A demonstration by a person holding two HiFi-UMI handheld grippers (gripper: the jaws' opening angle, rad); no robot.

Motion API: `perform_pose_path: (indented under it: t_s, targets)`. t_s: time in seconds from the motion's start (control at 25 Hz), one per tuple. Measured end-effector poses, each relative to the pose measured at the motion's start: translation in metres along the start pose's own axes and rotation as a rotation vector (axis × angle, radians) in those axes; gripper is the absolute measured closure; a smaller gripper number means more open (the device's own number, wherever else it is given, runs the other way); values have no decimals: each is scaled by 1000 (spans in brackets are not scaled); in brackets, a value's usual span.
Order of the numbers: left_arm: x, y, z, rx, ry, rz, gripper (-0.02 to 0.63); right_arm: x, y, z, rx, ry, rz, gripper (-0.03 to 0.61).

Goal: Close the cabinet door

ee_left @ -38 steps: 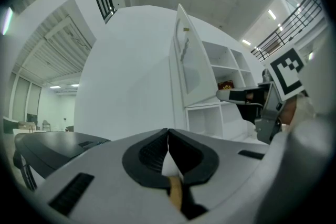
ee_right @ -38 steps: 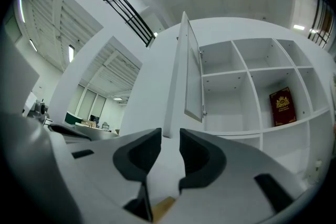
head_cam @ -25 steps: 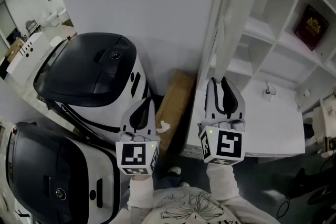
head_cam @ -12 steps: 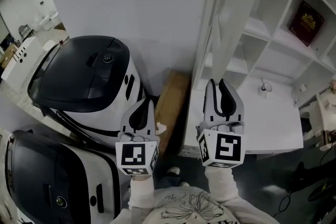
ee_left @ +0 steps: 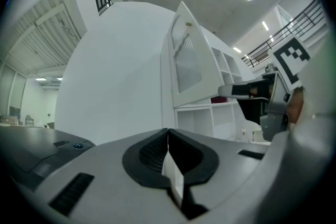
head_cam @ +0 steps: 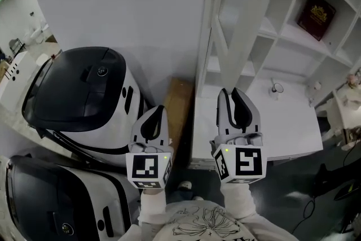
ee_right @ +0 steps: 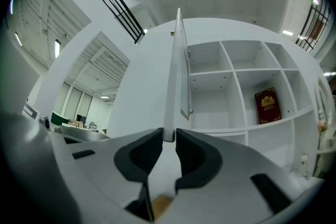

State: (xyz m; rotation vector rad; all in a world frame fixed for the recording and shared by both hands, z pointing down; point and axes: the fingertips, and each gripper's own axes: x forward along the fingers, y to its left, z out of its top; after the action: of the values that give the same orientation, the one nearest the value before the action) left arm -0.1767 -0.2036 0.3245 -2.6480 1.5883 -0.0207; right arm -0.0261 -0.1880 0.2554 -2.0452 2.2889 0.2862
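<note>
The white cabinet door [head_cam: 228, 36] stands open, edge-on to me, in front of the white shelf cabinet [head_cam: 282, 121]. My right gripper [head_cam: 232, 92] has its jaws on either side of the door's lower edge. In the right gripper view the door edge [ee_right: 171, 86] fills the narrow gap of that gripper [ee_right: 169, 134], which looks shut on it. My left gripper [head_cam: 160, 110] hangs to the left of the door, shut and empty. In the left gripper view its black pads meet at the left gripper [ee_left: 168, 132], with the door [ee_left: 189, 60] ahead to the right.
A dark red book [head_cam: 316, 11] leans in an upper cubby. A small object [head_cam: 274, 87] stands on the wide lower shelf. Two black-and-white machines [head_cam: 84, 87] [head_cam: 51, 200] crowd the left side, with a brown cardboard piece [head_cam: 177, 104] between them and the cabinet.
The whole scene has slid left in the head view and the door's top now leans further left. The right gripper stays at the door's edge. The left gripper has barely moved.
</note>
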Motion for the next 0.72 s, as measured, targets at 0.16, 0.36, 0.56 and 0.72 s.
perform_pose_path:
  t_s: [0.16, 0.36, 0.56, 0.72]
  targets:
    - [11, -9, -1, -2, -2, -34, 609, -4, -14, -1, -8, 4, -25, 495]
    - [26, -26, -3, -7, -4, -92, 609, -9, -32, -3, -17, 14, -75, 479]
    - [41, -41, -3, -13, -8, -141, 609, -13, -53, -6, -20, 24, -131, 500]
    - [52, -49, -5, -16, -5, -174, 609, -15, -70, -7, -17, 29, -169, 511]
